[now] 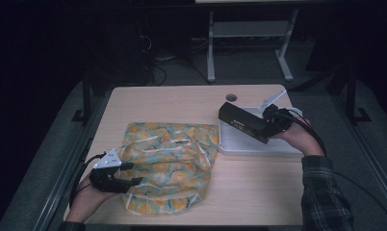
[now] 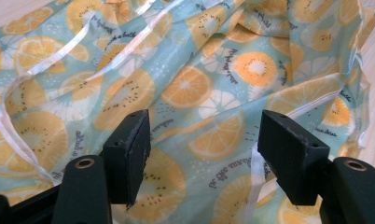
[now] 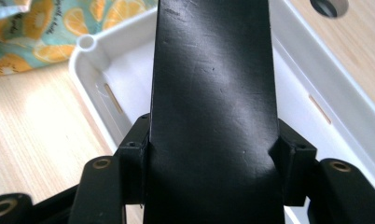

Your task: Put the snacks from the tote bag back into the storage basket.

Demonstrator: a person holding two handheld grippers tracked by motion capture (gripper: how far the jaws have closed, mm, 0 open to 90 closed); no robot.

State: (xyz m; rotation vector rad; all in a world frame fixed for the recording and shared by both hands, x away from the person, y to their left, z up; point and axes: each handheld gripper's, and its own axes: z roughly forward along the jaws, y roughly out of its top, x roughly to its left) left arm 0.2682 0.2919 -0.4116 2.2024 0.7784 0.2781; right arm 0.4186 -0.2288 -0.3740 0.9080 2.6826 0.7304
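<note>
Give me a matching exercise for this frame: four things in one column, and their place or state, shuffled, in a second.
1. black box
2. fruit-print bag
3. white tray
4. left gripper

a. lies crumpled at the table's middle
b. open, fingers over the fabric
c. clamped in the right gripper
d. sits on the table's right side

Pairs: 1-c, 2-a, 3-d, 4-b

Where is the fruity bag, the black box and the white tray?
fruity bag [image 1: 167, 163], high view, middle of the cloth.
black box [image 1: 242, 122], high view, its long side.
white tray [image 3: 99, 56], right gripper view, near corner of its rim.
</note>
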